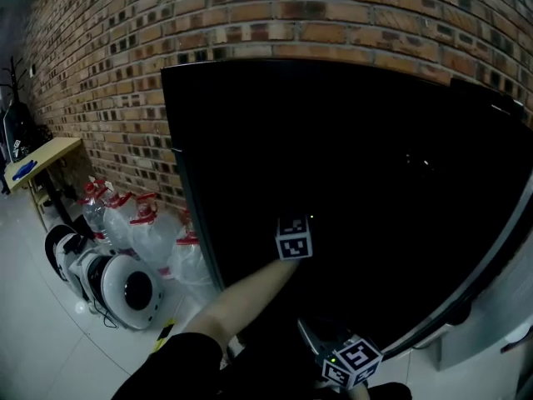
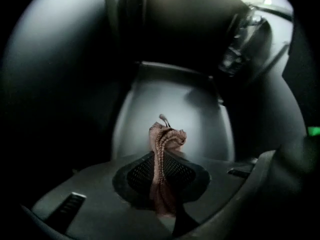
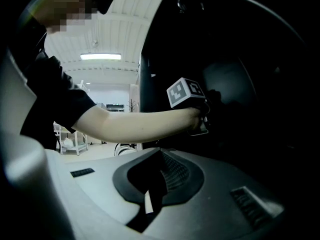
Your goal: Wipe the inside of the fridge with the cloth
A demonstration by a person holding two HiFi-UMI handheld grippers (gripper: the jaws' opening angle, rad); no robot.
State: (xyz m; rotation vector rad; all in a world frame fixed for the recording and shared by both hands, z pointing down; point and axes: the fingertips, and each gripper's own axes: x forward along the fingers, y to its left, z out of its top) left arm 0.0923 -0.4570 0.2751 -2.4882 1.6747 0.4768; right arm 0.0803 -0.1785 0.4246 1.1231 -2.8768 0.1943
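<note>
The cloth (image 2: pixel 167 136) is a dusty pink-brown with a braided, ropey weave. My left gripper (image 2: pixel 161 159) is grey plastic with black pads in a fine grid texture, and the right gripper (image 3: pixel 157 171) is the same. The marker cube (image 1: pixel 294 240) on each is white with black square patterns. The fridge (image 1: pixel 358 157) is plain glossy black outside and looks pale grey inside. The wall (image 1: pixel 125 32) is red-brown brick with a few darker bricks mixed in and light mortar. The jugs (image 1: pixel 150 227) are clear with red caps, the floor (image 1: pixel 33 340) is white tile, and my sleeve (image 1: pixel 179 365) is black.
</note>
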